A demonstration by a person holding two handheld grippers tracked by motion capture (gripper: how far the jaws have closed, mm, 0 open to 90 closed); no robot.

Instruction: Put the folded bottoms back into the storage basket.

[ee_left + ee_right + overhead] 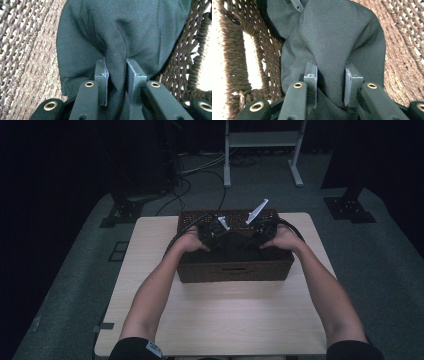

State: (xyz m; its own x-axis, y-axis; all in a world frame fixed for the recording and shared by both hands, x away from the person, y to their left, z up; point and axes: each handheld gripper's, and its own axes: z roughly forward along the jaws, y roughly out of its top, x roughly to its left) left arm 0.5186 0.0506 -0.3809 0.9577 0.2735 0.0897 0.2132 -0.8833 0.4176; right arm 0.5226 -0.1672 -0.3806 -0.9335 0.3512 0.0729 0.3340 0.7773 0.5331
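A pale wooden table (pixel 150 320) is carrying a dark woven basket (pixel 235 270) at about 12 o'clock from the person, toward the far edge. Inside the basket a dark, black-green cloth (pixel 235 245) is lying bunched, and both forearms are reaching in from 6 o'clock. In the left gripper view the basket wall (pixel 25 50) is showing at 9 o'clock and the cloth (pixel 120 32) is spreading toward 12 o'clock. The left gripper (pixel 117 68) is pinching a raised fold of it, its 2 jaws closed tight with fabric squeezed between them. The right gripper (pixel 330 71) is likewise clamping a ridge of the cloth (pixel 337 37), jaws nearly together around the bunched fabric, with a handle opening in the basket (pixel 252 65) at 9 o'clock. The cloth looks light, soft and limp, so it will probably sag and drape when lifted; taking thick folds near 2 separate edges should be giving the firmest hold.
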